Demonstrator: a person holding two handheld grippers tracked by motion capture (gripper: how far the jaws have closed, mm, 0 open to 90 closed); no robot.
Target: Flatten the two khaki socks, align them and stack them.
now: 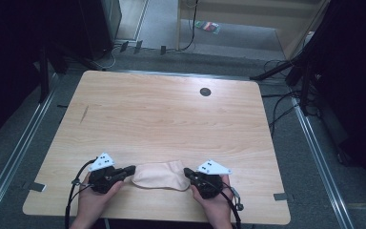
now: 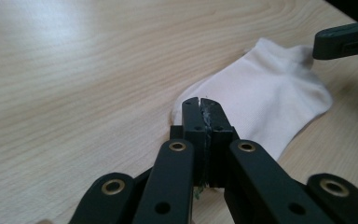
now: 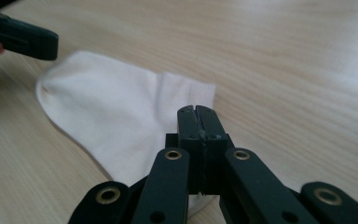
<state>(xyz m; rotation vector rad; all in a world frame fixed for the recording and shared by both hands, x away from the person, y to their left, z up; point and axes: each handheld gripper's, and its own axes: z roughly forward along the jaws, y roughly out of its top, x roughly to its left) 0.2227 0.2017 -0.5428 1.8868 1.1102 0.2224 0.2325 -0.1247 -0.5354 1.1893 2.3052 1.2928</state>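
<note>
A wooden table [image 1: 162, 109] takes up most of the high view, bare apart from a small dark round hole [image 1: 205, 91] toward its far right. Near the front edge, about midway between left and right, a pale sock [image 1: 159, 175] lies flat, stretched sideways between the two tools. The left gripper [image 1: 129, 169] meets the sock's left end with its jaws pressed tight together; in the left gripper view the white cloth runs in under the closed tips, so it looks pinched there, though the bite itself is hidden. The right gripper [image 1: 187, 171] is likewise clamped at the sock's right end, by the ribbed cuff [image 3: 186, 95], with fabric passing under its tips in the right gripper view. By my reading, both ends are now gripped and the sock is spread out; lifting, folding or moving it is not yet done, since it rests fully on the wood.
</note>
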